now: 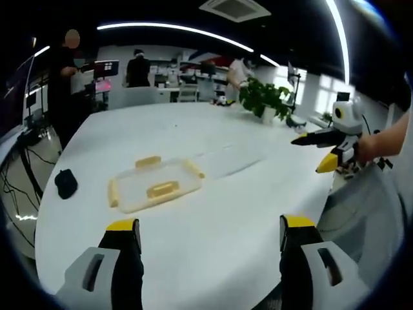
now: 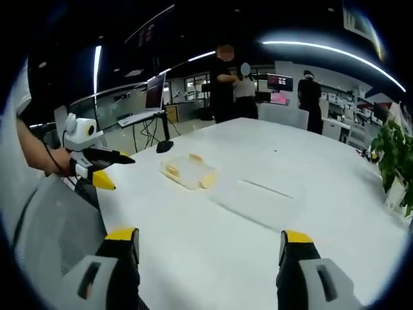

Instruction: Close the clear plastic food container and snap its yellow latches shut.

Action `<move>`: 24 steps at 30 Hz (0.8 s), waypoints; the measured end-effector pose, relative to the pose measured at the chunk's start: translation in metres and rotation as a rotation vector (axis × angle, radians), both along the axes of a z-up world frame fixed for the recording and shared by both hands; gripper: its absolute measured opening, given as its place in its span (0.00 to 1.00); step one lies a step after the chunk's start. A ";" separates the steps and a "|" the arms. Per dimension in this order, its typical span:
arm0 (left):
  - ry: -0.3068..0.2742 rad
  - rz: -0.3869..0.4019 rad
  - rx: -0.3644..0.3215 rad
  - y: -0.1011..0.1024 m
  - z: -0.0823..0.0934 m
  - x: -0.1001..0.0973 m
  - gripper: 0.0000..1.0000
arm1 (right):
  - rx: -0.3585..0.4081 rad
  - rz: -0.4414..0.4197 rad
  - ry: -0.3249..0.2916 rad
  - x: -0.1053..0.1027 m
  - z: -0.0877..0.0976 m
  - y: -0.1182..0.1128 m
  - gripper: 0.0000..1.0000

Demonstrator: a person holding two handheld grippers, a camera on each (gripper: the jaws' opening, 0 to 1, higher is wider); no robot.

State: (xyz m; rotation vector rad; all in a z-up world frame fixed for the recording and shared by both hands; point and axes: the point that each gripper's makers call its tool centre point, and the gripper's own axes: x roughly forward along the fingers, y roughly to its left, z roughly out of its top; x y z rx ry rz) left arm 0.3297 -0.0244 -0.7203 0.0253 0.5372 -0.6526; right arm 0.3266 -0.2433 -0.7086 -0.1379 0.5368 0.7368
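So both my grippers — left gripper (image 1: 210,232) and right gripper (image 2: 210,245) — hang spread and empty above the white table (image 1: 213,194), well back from the clear plastic food container with yellow latches (image 1: 155,185) that sits mid-table, unlatched, I judge

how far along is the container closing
Barely started. The clear container sits on the white table with its yellow latches splayed outward, none visibly snapped. The left gripper and right gripper are open, apart from it, holding nothing. Left: approach, seat the lid, snap every latch.
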 end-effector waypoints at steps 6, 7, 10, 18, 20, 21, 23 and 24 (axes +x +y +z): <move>-0.001 -0.012 0.012 0.002 -0.001 0.009 0.86 | -0.009 0.028 0.004 0.008 -0.001 0.009 0.88; 0.002 -0.013 0.014 0.002 -0.001 0.010 0.86 | -0.010 0.031 0.006 0.009 -0.001 0.010 0.87; 0.007 -0.016 0.016 0.003 -0.003 0.014 0.85 | -0.017 0.050 0.011 0.012 -0.002 0.014 0.86; 0.013 -0.038 0.025 0.008 -0.008 0.026 0.85 | -0.026 0.090 0.032 0.023 -0.005 0.028 0.83; 0.016 -0.043 0.027 0.010 -0.009 0.030 0.85 | -0.036 0.106 0.025 0.026 -0.005 0.032 0.83; 0.018 -0.044 0.031 0.011 -0.010 0.032 0.85 | -0.036 0.111 0.024 0.028 -0.005 0.034 0.83; 0.025 -0.050 0.038 0.014 -0.013 0.035 0.84 | -0.030 0.120 0.025 0.033 -0.004 0.038 0.84; 0.031 -0.055 0.040 0.016 -0.014 0.037 0.84 | -0.028 0.124 0.024 0.036 -0.004 0.040 0.84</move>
